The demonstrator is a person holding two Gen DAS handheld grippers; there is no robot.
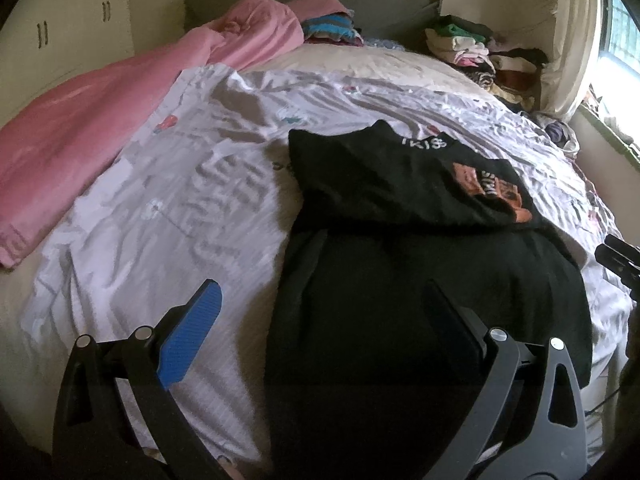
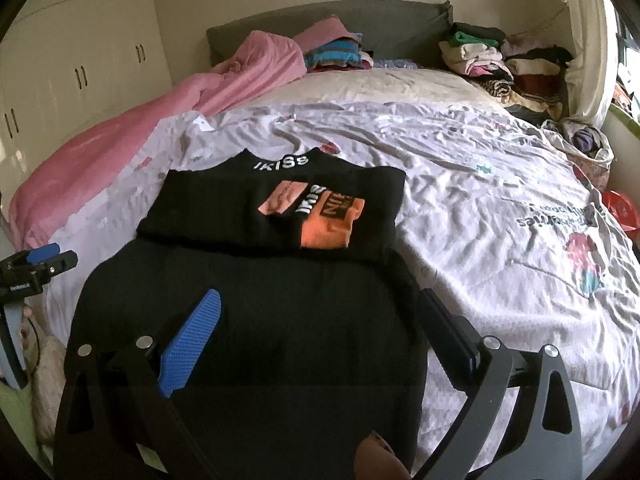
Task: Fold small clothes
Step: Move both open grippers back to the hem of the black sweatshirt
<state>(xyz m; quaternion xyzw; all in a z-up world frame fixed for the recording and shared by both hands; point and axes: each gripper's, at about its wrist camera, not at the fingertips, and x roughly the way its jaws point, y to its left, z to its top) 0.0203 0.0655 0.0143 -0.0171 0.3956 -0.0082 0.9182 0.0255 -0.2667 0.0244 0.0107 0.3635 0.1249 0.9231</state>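
Observation:
A black shirt [image 2: 256,320] with an orange print [image 2: 328,224] and white lettering lies on the bed's pale patterned sheet [image 2: 480,208]; its far part is folded over the near part. It also shows in the left wrist view [image 1: 420,272]. My left gripper [image 1: 320,320] is open and empty above the shirt's left edge, with the blue pad [image 1: 192,336] over the sheet. My right gripper [image 2: 316,328] is open and empty above the shirt's near part. The left gripper also shows at the left edge of the right wrist view [image 2: 36,268].
A pink blanket [image 1: 100,128] lies along the bed's left side. Stacks of folded clothes [image 2: 500,64] sit at the far right by the grey headboard [image 2: 380,28], and a striped pile [image 2: 336,56] in the middle. Wardrobe doors [image 2: 72,60] stand at left, a window at right.

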